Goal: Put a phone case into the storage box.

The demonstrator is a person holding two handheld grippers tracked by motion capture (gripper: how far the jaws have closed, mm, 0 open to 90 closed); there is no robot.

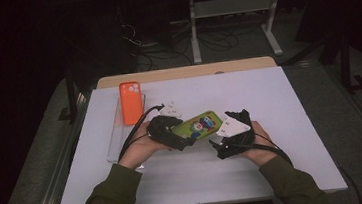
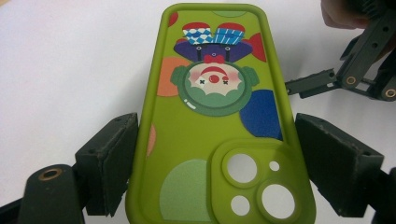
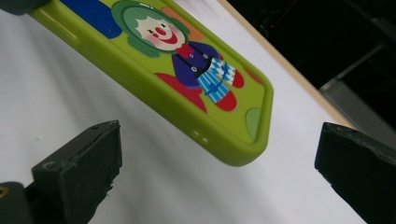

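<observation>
From the high view, your left gripper (image 1: 182,137) holds the green case (image 1: 200,124) above the table (image 1: 268,93), and your right gripper (image 1: 229,130) sits just beside the case's far end. An orange phone (image 1: 131,102) lies on a clear tray (image 1: 114,138) near the left edge.

In the left gripper view, both pads (image 2: 116,158) press the case (image 2: 215,121) at its camera-cutout end.

In the right gripper view, the jaws stand wide apart, clear of the case (image 3: 187,70).

Green clown phone case (image 2: 219,126) — between left jaws, above table.
</observation>
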